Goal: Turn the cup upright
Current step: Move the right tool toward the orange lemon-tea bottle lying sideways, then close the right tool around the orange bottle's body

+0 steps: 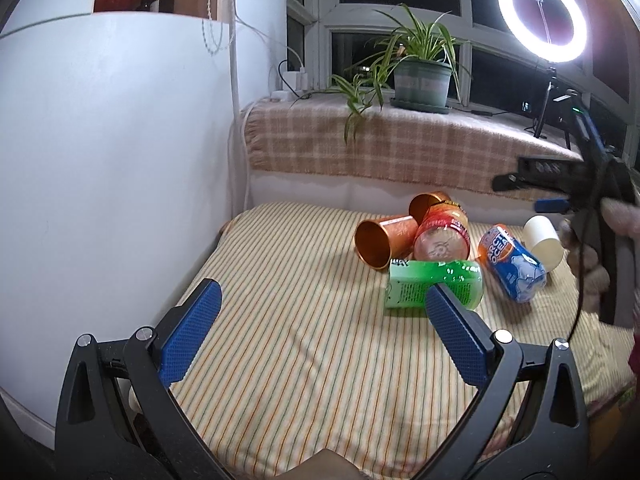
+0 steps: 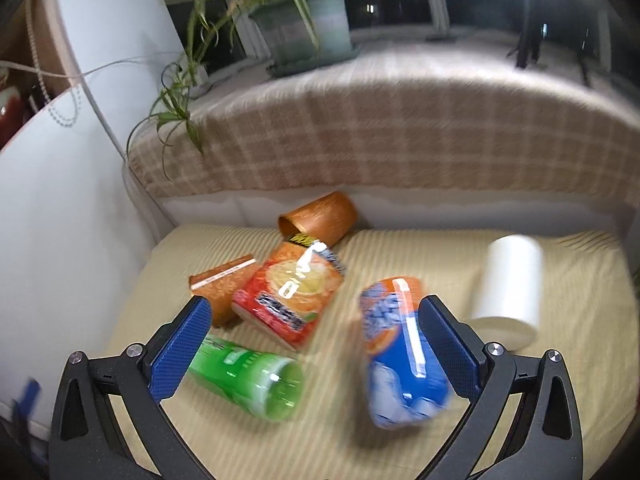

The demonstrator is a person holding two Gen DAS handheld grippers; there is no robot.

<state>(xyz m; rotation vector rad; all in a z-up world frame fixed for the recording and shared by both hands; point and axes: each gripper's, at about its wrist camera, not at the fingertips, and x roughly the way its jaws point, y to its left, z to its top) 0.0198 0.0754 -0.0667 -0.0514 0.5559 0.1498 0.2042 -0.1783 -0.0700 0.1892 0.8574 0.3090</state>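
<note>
Several cups lie on their sides on the striped cushion (image 1: 280, 320): two copper cups (image 1: 380, 240) (image 2: 320, 216), an orange-red printed cup (image 1: 440, 232) (image 2: 288, 292), a green cup (image 1: 432, 284) (image 2: 248, 376), a blue cup (image 1: 512, 264) (image 2: 400, 352) and a white cup (image 1: 544, 240) (image 2: 508, 288). My left gripper (image 1: 320, 332) is open and empty, low over the cushion, short of the green cup. My right gripper (image 2: 316, 352) is open and empty above the pile; the blue cup lies beside its right finger (image 2: 448, 352). In the left wrist view the right gripper body (image 1: 600, 184) is at the far right.
A white wall (image 1: 100, 160) bounds the cushion on the left. Behind it runs a plaid-covered sill (image 1: 400, 148) with a potted plant (image 1: 420, 80) and a ring light (image 1: 542, 16) on a tripod. Cables hang along the wall corner.
</note>
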